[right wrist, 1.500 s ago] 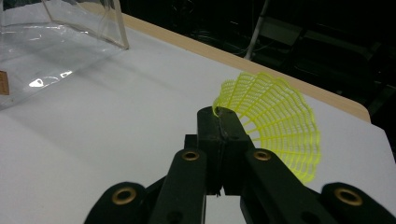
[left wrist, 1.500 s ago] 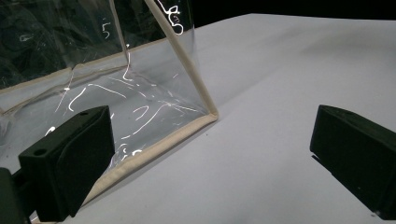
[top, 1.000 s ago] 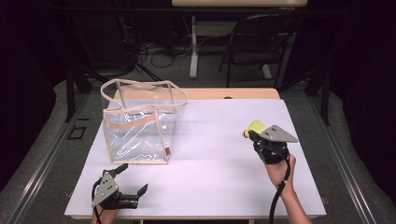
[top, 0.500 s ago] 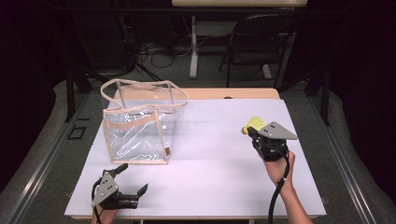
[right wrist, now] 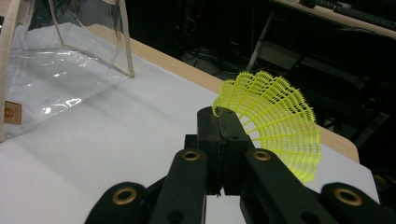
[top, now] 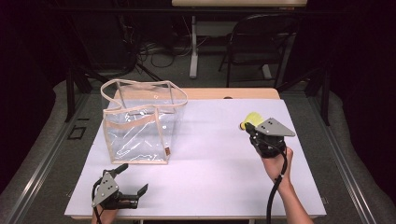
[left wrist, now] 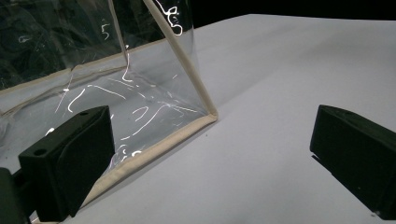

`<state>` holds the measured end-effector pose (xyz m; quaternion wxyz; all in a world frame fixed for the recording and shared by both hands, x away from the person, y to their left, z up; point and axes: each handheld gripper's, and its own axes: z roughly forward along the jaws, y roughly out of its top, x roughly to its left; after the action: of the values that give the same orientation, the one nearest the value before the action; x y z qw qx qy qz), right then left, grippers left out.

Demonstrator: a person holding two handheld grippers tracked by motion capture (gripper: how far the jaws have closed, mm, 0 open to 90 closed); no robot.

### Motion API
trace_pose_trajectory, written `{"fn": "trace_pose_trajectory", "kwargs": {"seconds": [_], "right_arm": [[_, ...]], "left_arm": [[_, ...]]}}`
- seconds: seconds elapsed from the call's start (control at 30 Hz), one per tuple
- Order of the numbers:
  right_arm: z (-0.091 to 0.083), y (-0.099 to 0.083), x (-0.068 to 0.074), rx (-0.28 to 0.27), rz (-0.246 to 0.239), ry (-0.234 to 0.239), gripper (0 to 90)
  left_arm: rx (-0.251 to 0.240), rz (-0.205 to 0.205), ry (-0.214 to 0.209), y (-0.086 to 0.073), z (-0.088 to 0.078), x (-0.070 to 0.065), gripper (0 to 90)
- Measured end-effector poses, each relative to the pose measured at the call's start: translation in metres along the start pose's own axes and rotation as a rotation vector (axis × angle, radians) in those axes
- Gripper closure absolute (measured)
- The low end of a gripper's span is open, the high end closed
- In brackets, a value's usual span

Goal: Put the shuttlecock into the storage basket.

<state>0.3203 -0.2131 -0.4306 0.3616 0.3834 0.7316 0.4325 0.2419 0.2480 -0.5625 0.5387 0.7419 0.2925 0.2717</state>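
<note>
A yellow mesh shuttlecock (top: 250,118) is pinched by the rim of its skirt in my right gripper (top: 252,130), lifted a little over the right side of the white table (top: 210,177). In the right gripper view the jaws (right wrist: 223,117) are pressed together on the shuttlecock (right wrist: 275,116). A clear plastic tote bag (top: 140,130) with beige trim stands open-topped at the left. My left gripper (top: 134,178) rests open near the table's front left edge. In the left gripper view its jaws (left wrist: 212,154) stand wide apart with nothing between them, facing the bag's lower corner (left wrist: 208,114).
A wooden strip (top: 224,94) runs along the table's far edge. Beyond it stand a dark chair (top: 261,46) and a desk leg (top: 194,46) on the floor. The bag's clear wall (right wrist: 56,79) lies left of the shuttlecock in the right gripper view.
My right gripper has lifted the shuttlecock slightly, away from the table's front. The left gripper and the bag have not moved.
</note>
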Motion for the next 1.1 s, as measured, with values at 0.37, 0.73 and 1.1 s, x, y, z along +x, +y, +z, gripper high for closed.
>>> {"fn": "trace_pose_trajectory", "kwargs": {"seconds": [0.37, 0.73, 1.1], "right_arm": [[0.004, 0.008, 0.004, -0.011, -0.011, 0.009, 89.9], [0.008, 0.016, 0.010, -0.023, -0.025, 0.020, 89.8], [0.013, 0.024, 0.014, -0.030, -0.034, 0.033, 89.9]], "left_arm": [[0.000, 0.001, 0.000, 0.000, 0.000, 0.000, 0.1], [-0.001, 0.001, 0.000, 0.000, 0.000, 0.000, 0.1], [-0.001, 0.000, 0.000, 0.000, 0.000, 0.000, 0.1]]}}
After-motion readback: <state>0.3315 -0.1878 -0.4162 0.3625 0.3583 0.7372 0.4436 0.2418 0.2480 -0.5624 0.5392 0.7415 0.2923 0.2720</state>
